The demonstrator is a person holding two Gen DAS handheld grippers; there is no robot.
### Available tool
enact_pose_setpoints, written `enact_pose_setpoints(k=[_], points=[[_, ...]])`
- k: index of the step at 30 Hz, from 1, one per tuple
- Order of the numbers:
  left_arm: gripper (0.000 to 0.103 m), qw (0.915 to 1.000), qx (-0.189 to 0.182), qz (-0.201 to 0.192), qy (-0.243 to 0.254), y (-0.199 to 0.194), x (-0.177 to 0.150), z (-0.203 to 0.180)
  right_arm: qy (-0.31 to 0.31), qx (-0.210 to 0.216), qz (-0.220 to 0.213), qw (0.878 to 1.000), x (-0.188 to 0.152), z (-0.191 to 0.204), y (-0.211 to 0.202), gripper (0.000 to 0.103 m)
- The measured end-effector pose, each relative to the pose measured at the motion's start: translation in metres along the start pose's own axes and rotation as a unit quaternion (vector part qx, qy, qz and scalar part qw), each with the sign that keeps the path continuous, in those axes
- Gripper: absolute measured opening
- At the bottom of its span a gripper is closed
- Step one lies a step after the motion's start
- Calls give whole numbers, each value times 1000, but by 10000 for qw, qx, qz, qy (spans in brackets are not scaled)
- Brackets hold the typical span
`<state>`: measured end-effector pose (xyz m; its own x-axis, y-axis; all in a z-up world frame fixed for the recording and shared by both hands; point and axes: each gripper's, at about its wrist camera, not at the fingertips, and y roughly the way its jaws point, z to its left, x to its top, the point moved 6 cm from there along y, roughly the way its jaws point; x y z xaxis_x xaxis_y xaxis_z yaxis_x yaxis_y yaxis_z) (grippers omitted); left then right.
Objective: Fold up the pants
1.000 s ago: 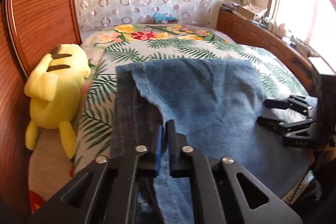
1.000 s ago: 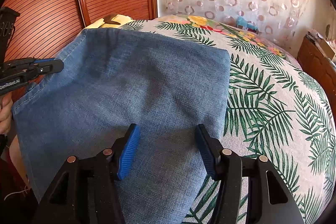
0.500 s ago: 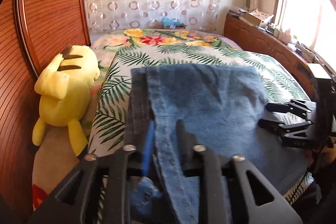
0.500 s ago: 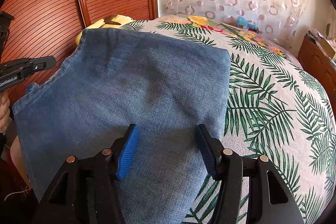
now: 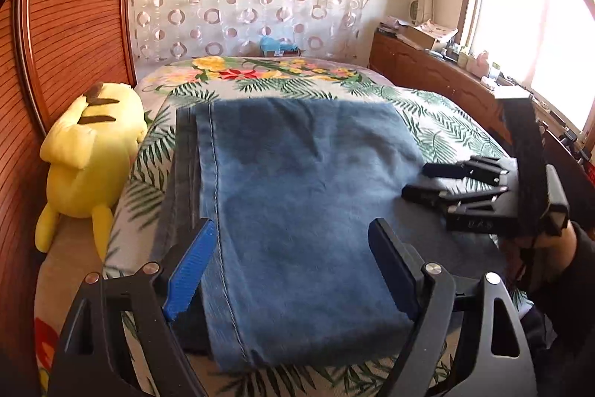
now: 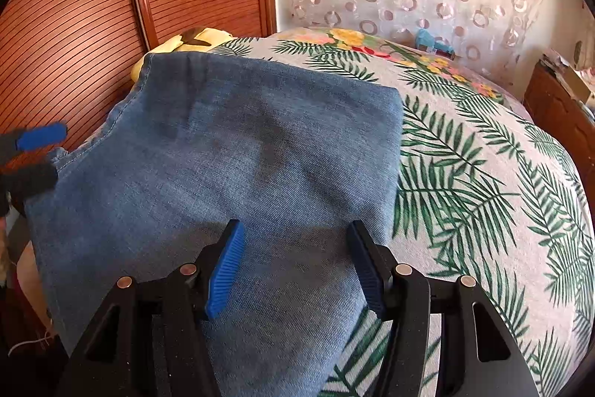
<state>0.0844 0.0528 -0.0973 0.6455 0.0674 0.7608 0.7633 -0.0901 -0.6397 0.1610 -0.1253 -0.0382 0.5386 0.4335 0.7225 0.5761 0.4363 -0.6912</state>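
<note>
Folded blue jeans point(image 5: 305, 181) lie flat on the palm-leaf bedsheet point(image 5: 446, 133), with a darker layer showing along their left edge. My left gripper point(image 5: 293, 248) hovers over the near end of the jeans. Its jaws are opening wide and the pads touch no cloth. In the right wrist view it appears at the left edge point(image 6: 55, 153), just off the denim's side seam. My right gripper point(image 6: 295, 233) stands open above the near right part of the jeans point(image 6: 230, 155), pinching nothing. It also shows in the left wrist view point(image 5: 414, 181).
A yellow plush toy point(image 5: 89, 155) lies at the bed's left against a ribbed wooden panel point(image 5: 74, 25). A wooden cabinet point(image 5: 427, 73) with clutter runs along the right under a bright window. A person's hand point(image 5: 550, 248) holds the right gripper. A bead curtain hangs behind.
My left gripper has let go of the denim edge, opened wide and drawn back a little. The released edge now lies flat. The right gripper has kept still.
</note>
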Motion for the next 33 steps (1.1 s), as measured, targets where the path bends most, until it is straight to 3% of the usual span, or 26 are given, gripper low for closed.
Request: enact_pose_setpoints(k=[7, 13, 33], points=[[84, 9999, -3, 120, 94, 1, -21, -10, 502, 197, -6, 9985, -18, -5, -33, 59], [84, 9997, 53, 167, 190, 4, -32, -15, 579, 216, 20, 9981, -40, -1, -56, 59], [84, 9992, 83, 166, 341, 11, -41, -15, 718, 313, 136, 9968, -60, 5, -61, 59]])
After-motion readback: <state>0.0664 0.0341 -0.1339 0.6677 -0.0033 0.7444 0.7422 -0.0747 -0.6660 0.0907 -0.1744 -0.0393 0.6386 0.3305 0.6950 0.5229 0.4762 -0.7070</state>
